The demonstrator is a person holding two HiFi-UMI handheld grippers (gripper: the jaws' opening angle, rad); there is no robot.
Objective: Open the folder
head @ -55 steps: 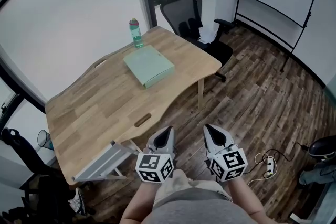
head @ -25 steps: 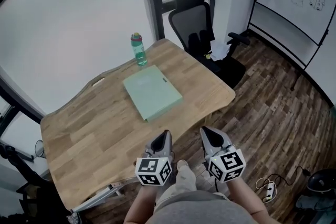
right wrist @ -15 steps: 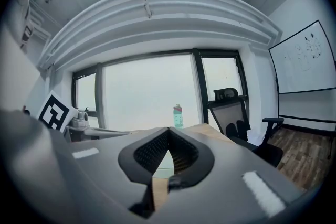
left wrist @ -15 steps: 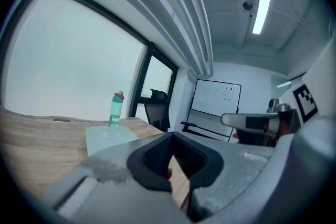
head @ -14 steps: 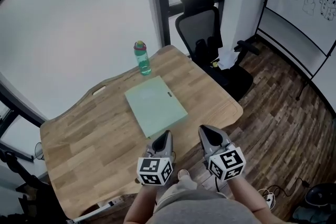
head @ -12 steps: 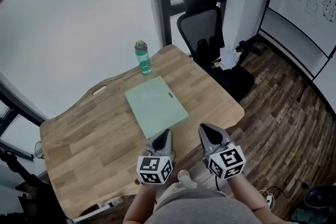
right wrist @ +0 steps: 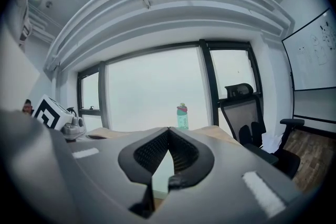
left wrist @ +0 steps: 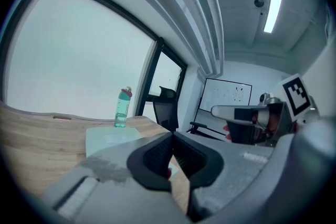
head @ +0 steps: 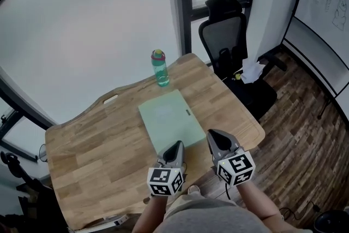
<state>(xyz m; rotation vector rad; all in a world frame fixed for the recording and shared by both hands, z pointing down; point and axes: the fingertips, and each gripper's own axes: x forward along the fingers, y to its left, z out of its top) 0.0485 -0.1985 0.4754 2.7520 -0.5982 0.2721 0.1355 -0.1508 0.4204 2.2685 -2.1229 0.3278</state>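
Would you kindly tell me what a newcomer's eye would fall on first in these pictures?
A pale green folder lies closed and flat on the wooden table, with a teal water bottle standing upright beyond it near the far edge. At the table's near edge the left gripper and right gripper point toward the folder, both shut and empty.

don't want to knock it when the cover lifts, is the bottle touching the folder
Apart. The head view shows a strip of bare tabletop between the bottle and the far edge of the folder.
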